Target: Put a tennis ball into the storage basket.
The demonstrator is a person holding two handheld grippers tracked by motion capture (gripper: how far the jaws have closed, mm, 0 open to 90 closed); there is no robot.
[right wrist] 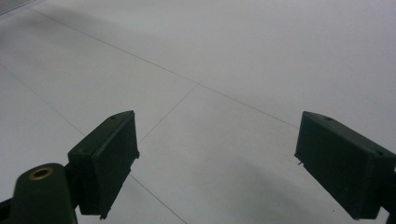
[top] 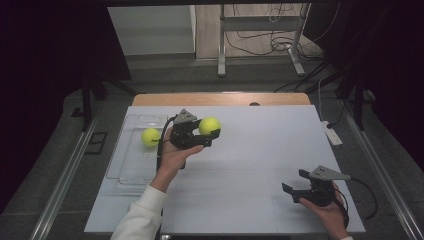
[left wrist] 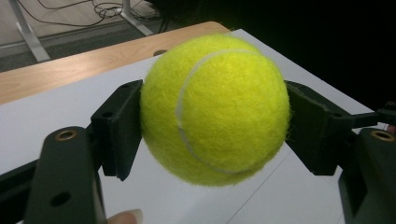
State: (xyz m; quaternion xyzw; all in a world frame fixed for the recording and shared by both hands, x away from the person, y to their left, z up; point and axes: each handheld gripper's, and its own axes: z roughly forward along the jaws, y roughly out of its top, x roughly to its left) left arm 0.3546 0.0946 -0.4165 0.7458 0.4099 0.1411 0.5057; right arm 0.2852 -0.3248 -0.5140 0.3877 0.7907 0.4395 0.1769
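Note:
My left gripper (top: 209,131) is shut on a yellow tennis ball (top: 209,126), held above the white table (top: 260,150) left of its middle. In the left gripper view both black pads press the sides of the tennis ball (left wrist: 215,108), which hangs clear of the surface. A second tennis ball (top: 150,137) lies in the clear plastic tray (top: 131,170) at the table's left. My right gripper (top: 296,183) rests low at the front right, open, with bare table between its pads (right wrist: 108,161).
The table's wooden far edge (top: 220,98) runs along the back. A white remote-like object (top: 332,133) lies by the right edge. Metal stand legs (top: 221,55) and cables sit on the floor beyond.

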